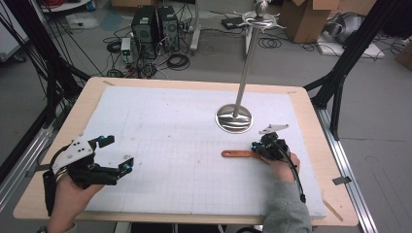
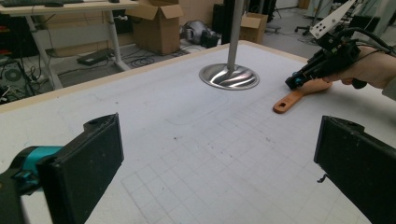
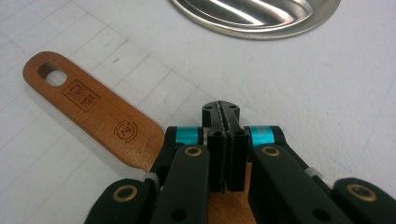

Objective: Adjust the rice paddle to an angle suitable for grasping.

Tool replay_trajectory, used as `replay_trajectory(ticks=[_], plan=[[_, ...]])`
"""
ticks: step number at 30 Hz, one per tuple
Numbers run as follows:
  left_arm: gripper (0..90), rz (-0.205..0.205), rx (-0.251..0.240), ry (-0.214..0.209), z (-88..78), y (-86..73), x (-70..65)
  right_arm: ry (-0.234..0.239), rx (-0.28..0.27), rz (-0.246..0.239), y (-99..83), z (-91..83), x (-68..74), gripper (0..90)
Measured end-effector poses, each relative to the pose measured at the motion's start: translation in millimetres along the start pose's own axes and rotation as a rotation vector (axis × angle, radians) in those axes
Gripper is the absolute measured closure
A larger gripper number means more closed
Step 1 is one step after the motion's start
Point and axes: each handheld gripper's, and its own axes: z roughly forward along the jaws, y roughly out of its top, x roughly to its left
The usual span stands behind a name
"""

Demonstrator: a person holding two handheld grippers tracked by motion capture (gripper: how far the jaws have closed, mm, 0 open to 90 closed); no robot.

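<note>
A brown wooden utensil handle (image 1: pixel 235 154) with a hole at its end lies flat on the white grid mat (image 1: pixel 170 145), right of centre. My right gripper (image 1: pixel 255 145) rests over the handle's near part, jaws pressed together with nothing visible between the pads. In the right gripper view the handle (image 3: pixel 93 112) runs from under the gripper (image 3: pixel 220 109) toward the upper left. My left gripper (image 1: pixel 117 152) hovers at the mat's front left, jaws wide apart and empty. In the left gripper view, the handle (image 2: pixel 292 99) and the right gripper (image 2: pixel 292 84) lie beyond the left gripper (image 2: pixel 217 154).
A metal stand with a round shiny base (image 1: pixel 234 119) and a tall pole (image 1: pixel 248 63) topped by hooks rises just behind the right gripper. The base (image 3: pixel 257 16) lies close ahead of the right jaws. The wooden table rim (image 1: pixel 311 145) frames the mat.
</note>
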Motion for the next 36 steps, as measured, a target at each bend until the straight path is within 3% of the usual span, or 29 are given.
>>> replay_trajectory(ticks=[1,4,18,23,26,31,36], plan=[[1.8,-0.001,-0.001,-0.009,2.1,0.6,-1.4,-0.020,-0.007,-0.020,-1.7,-1.4,-2.8,89.6],[1.8,0.000,0.001,-0.010,3.7,0.5,-2.6,-0.039,-0.021,-0.006,-4.1,-2.5,-9.4,89.6],[1.8,-0.010,0.007,0.003,-0.6,-2.6,0.1,-0.056,-0.004,-0.005,-7.4,-4.2,-17.1,89.8],[1.8,0.010,0.040,-0.030,1.0,-5.9,-0.7,-0.043,0.013,-0.002,-13.8,-11.7,-16.4,89.8],[2.3,0.006,0.044,-0.009,-0.5,-6.3,3.2,-0.031,0.019,0.001,-16.9,-15.1,-16.7,89.8],[2.3,0.004,0.007,-0.016,-0.6,1.1,5.8,-0.013,0.034,-0.003,-24.4,-24.0,-14.3,89.8],[2.3,0.008,0.006,-0.024,6.0,3.9,6.2,0.003,0.045,-0.016,-29.0,-29.5,-8.3,89.8]])
